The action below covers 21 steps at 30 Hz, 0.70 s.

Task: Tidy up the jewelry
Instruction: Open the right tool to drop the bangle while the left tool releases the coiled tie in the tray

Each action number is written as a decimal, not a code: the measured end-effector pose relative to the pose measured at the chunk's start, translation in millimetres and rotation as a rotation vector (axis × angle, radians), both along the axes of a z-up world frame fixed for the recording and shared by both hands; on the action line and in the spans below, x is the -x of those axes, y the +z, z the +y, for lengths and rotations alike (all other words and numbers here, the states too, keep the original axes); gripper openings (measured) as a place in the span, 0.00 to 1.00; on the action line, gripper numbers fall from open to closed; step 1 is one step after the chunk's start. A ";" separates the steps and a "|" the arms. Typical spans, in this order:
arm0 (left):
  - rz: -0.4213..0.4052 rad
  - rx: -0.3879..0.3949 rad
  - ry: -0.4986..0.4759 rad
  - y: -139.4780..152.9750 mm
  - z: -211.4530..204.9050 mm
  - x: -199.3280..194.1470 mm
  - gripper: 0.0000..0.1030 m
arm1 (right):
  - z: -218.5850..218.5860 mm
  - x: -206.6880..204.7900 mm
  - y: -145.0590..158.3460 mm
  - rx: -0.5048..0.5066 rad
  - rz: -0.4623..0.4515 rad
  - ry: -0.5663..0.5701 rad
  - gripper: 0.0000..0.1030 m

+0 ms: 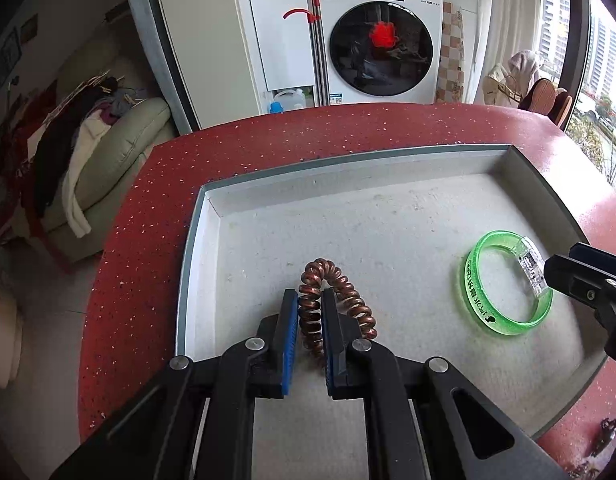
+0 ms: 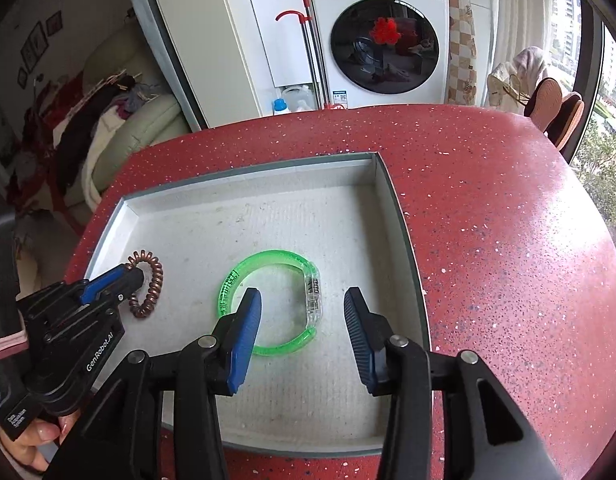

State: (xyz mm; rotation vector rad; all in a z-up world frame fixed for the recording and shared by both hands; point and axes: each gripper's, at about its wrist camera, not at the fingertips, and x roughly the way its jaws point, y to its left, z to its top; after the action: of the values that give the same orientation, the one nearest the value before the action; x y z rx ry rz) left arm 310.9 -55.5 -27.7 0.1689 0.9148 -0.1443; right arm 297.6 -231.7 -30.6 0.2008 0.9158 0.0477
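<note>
A shallow grey box tray [image 1: 211, 216] sits on the red speckled table; it also shows in the right wrist view [image 2: 392, 208]. My left gripper [image 1: 310, 300] is shut on one side of a copper spiral hair tie [image 1: 348, 296], which rests on the tray floor; the hair tie also shows in the right wrist view [image 2: 151, 276], as does the left gripper [image 2: 131, 280]. A green translucent bangle [image 1: 476, 280] with a clear clasp lies in the tray to the right. My right gripper [image 2: 301, 304] is open and hovers just above the bangle [image 2: 267, 258]. Its tip shows in the left wrist view [image 1: 564, 268].
The red speckled table [image 2: 508, 240] extends to the right of the tray and behind it. A small dark object [image 1: 606, 434] lies on the table at the lower right. A washing machine [image 1: 382, 36], a sofa with clothes [image 1: 107, 148] and chairs [image 2: 556, 108] stand beyond the table.
</note>
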 end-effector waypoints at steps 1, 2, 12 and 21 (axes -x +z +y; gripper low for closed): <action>-0.007 0.005 -0.002 2.0 0.6 2.1 0.29 | -0.9 2.7 2.1 -0.005 -0.007 -0.002 0.48; -0.013 0.009 -0.005 4.3 1.0 4.1 0.29 | -1.2 5.3 4.6 -0.010 -0.013 -0.005 0.49; -0.061 0.052 0.034 18.2 11.9 12.2 1.00 | -0.5 23.1 12.7 -0.024 -0.027 -0.016 0.53; -0.122 0.067 -0.028 39.0 19.3 42.0 1.00 | -14.8 67.0 50.8 -0.169 -0.192 -0.020 0.84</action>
State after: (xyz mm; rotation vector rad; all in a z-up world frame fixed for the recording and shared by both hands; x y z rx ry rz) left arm 268.8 -36.2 11.3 0.1274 0.7855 -0.1881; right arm 230.6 -246.5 20.2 0.3563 0.7179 0.1236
